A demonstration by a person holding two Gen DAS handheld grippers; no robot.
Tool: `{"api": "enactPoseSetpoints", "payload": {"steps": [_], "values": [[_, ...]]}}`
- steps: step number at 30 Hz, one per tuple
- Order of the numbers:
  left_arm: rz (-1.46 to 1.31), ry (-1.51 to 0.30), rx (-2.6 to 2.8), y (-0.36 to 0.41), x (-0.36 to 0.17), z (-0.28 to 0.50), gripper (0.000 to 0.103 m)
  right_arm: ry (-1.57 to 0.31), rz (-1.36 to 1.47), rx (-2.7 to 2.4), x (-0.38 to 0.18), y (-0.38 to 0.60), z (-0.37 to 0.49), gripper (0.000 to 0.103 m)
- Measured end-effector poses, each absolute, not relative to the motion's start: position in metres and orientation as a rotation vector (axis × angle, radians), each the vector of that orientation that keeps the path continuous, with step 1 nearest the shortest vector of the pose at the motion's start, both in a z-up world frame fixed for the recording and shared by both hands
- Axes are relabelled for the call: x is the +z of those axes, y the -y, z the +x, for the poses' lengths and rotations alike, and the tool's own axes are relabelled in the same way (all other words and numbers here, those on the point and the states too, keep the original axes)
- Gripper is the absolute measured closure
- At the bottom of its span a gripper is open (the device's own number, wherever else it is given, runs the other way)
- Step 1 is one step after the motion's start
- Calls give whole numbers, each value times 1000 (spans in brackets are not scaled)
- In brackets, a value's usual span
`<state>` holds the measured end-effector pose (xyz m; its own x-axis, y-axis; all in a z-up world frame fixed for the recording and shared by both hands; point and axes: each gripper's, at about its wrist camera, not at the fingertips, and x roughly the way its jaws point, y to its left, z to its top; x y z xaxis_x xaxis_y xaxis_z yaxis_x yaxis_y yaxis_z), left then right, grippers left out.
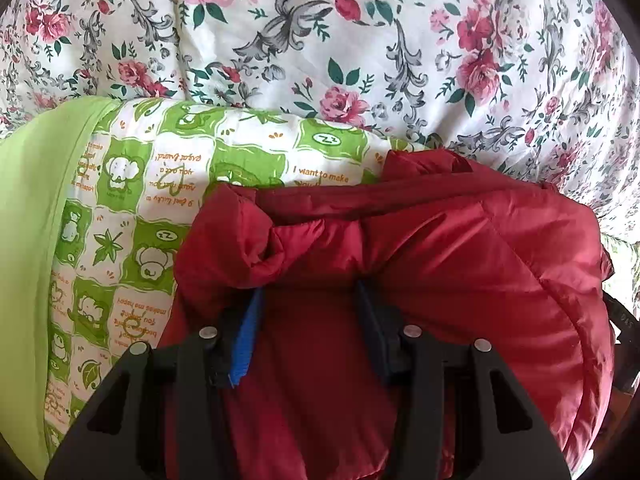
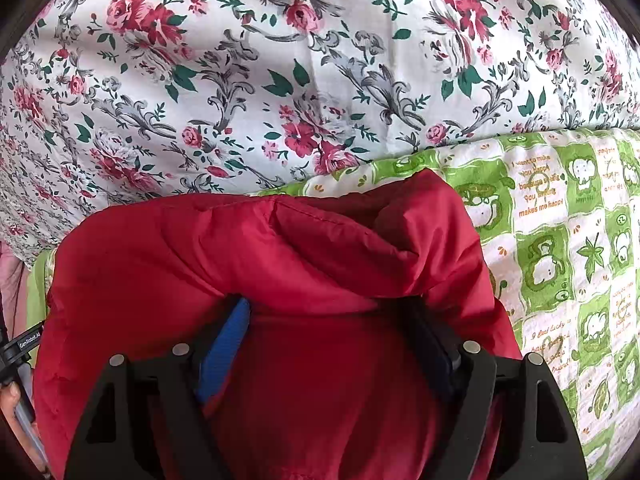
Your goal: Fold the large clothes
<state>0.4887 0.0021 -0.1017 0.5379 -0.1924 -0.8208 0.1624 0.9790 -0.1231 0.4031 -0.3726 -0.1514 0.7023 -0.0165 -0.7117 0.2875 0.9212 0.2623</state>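
A puffy dark red jacket [image 1: 460,248] lies bunched on the bed and fills the lower half of both views; it also shows in the right wrist view [image 2: 224,248]. My left gripper [image 1: 308,292] has thick red fabric between its blue-padded fingers [image 1: 248,328], and the fingertips are buried in a fold. My right gripper [image 2: 328,308] likewise has jacket fabric bulging between its fingers [image 2: 224,344], with the tips hidden under a rolled edge. Both jaws stand fairly wide around the bulky cloth.
A green and white cartoon-print quilt [image 1: 168,184] lies under the jacket, also in the right wrist view [image 2: 560,240]. A floral sheet [image 1: 360,40] covers the bed beyond. The other handle and a hand show at the right wrist view's left edge [image 2: 16,360].
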Motion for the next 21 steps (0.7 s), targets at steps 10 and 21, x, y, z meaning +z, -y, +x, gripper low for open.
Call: {"api": "enactPoseSetpoints", "payload": {"steps": [10,21], "values": [[-50,-909,-239,-28,-38,424,57,-763,407,-165,-132,379,393,22],[-100,-885,-298,-57,-35,364,57,-735,381,-128,-102,368,340,22]]}}
